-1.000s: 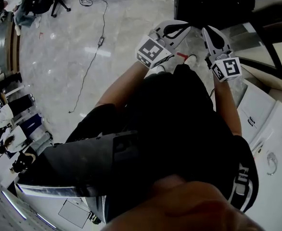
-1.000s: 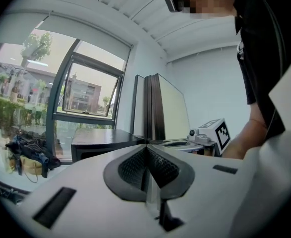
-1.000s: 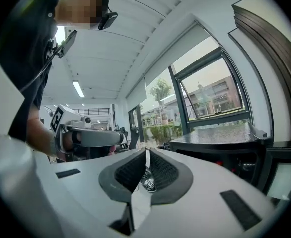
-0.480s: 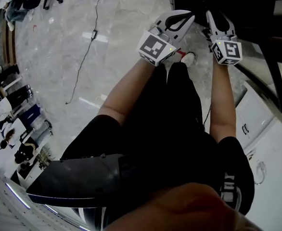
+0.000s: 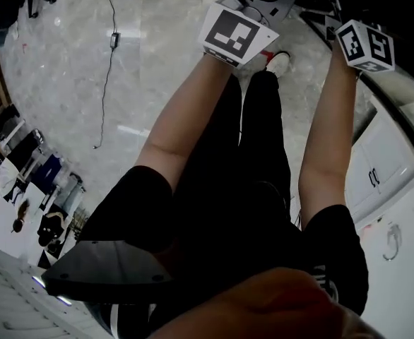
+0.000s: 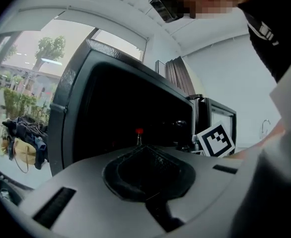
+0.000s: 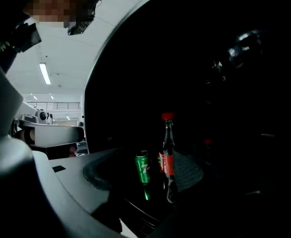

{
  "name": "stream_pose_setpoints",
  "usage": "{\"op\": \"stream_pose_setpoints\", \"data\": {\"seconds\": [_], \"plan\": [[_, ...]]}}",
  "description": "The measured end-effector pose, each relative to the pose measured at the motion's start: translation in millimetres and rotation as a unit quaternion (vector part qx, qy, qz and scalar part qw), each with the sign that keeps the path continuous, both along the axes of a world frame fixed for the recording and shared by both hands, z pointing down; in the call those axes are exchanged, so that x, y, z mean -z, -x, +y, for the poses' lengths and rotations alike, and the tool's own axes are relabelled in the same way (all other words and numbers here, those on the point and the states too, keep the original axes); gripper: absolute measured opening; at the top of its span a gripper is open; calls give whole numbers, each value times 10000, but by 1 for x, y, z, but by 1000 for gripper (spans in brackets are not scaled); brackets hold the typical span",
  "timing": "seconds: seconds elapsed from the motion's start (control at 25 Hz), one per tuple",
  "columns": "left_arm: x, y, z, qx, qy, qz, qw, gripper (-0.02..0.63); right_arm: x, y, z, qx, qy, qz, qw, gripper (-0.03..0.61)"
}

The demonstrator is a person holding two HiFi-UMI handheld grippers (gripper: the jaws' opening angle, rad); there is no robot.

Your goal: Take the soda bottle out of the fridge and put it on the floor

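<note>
The soda bottle [image 7: 166,162] is seen standing upright in the dark fridge [image 7: 220,93], straight ahead of the right gripper [image 7: 145,182], whose jaws have just been opened wide and grip nothing; the left gripper [image 6: 148,175] is shown with jaws pressed together, empty

The soda bottle [image 7: 167,155], red-capped and red-labelled, stands upright, seemingly inside the dark fridge [image 7: 195,43].

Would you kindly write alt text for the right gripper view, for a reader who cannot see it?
A soda bottle with a red cap stands upright beside a green can inside a dark fridge. They show in the gap between the jaws of the right gripper, which have just been opening and grip nothing.
</note>
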State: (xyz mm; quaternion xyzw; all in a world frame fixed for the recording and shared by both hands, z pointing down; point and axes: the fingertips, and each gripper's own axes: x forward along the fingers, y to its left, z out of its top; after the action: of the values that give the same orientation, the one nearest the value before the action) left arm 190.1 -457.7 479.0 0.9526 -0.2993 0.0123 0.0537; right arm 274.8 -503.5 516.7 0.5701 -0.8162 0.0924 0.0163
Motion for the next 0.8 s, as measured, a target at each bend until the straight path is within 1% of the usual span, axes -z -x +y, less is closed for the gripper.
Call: {"op": "stream_pose_setpoints", "data": {"seconds": [0.12, 0.28, 0.4, 0.52, 0.64, 0.8], "plan": [[-16, -6, -9, -50, 75, 36, 10000, 0, -7, -7, -14, -49, -70, 30, 10000, 286], [-30, -7, -15, 3, 293, 153, 9995, 0, -14, -20, -30, -111, 7, 165, 9998, 329], [-34, -8, -14, -67, 340, 116, 9993, 0, -10, -27, -47, -132, 24, 265, 9996, 345], [-36, -7, -16, -78, 370, 95, 9992, 0, -8, -27, -62, -101, 45, 337, 9994, 350], [-38, -8, -20, -41, 377, 84, 9992, 2, -10, -29, -76, -127, 78, 298, 9994, 350], [-38, -7, -29, -5, 366, 130, 9992, 0, -15, -31, -83, -100, 73, 457, 9989, 348]]}}
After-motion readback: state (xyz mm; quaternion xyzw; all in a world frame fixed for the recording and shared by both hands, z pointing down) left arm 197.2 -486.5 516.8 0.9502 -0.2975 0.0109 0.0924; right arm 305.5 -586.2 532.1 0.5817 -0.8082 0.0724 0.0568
